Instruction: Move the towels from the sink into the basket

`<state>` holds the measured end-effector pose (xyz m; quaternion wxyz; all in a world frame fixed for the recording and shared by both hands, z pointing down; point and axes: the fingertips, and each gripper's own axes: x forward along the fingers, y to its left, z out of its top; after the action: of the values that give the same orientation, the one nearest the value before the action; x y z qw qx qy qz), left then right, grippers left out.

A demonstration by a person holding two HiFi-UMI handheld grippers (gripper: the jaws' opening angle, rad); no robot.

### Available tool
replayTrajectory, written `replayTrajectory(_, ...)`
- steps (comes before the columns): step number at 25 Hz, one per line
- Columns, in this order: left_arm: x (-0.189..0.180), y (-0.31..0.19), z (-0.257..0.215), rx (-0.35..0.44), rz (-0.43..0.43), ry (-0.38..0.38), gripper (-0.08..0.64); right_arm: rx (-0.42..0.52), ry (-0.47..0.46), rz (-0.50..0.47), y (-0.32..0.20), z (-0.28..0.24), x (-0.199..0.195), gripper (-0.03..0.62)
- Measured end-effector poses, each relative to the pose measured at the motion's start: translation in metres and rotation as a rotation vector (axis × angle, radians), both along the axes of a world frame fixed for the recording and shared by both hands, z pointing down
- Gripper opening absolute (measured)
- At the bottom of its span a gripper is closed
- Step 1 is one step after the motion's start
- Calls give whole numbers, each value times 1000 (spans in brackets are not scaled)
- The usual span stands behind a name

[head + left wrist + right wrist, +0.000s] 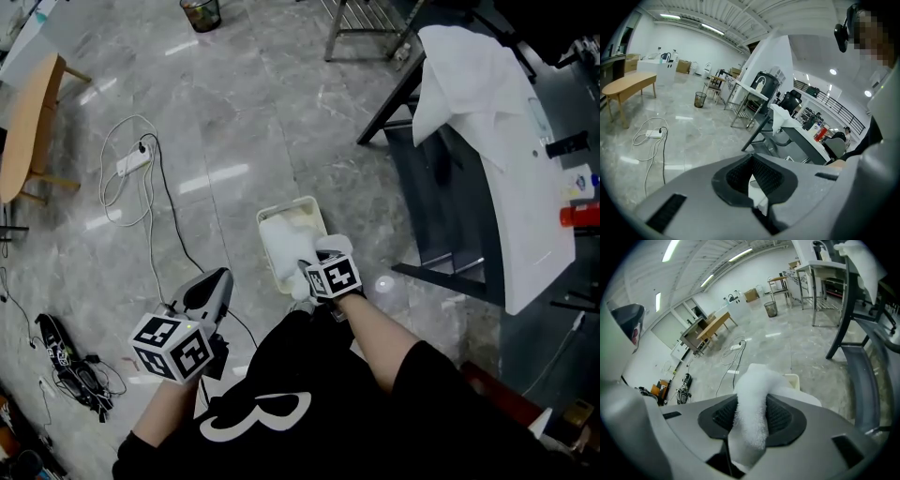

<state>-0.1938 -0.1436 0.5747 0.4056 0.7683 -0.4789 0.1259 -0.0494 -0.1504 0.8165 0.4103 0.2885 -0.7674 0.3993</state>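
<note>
The right tool (751, 404) is clenched on a white towel (757, 378): the fluffy cloth stands up between the two ribbed pads, which press on it from both sides. In the head view this tool (312, 255) points steeply down over the cream basket (286, 206), which stands on the marble floor in front of the person. White cloth already fills the basket under the tool. Whether that is the low end of the held towel or another piece lying there, I cannot tell.

The left tool (214, 287) hangs off to the left, near the basket but apart from it. Its jaws meet at the tips and grip nothing. A pale patch shows in the slot behind them, too small to name.

By my judgement this towel is nearly delivered: it has reached the basket and only has to be let go.

The sink itself does not show clearly. A large white cloth (469, 84) is draped over the dark desk (441, 202) at the right, so how many towels remain to be moved cannot be told from here.
</note>
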Motion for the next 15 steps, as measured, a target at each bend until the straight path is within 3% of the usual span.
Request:
replayTrajectory(4,-4,0,4,-4,-16,2,6,20,15,21,-4,13,2,167)
replayTrajectory(7,-1,-2,9,-5,-21,2,6,15,-10,0,-3,16,0,259)
replayTrajectory(15,16,-1,12,-2,-8,8,6,54,-71,5,-4,-3,19,332)
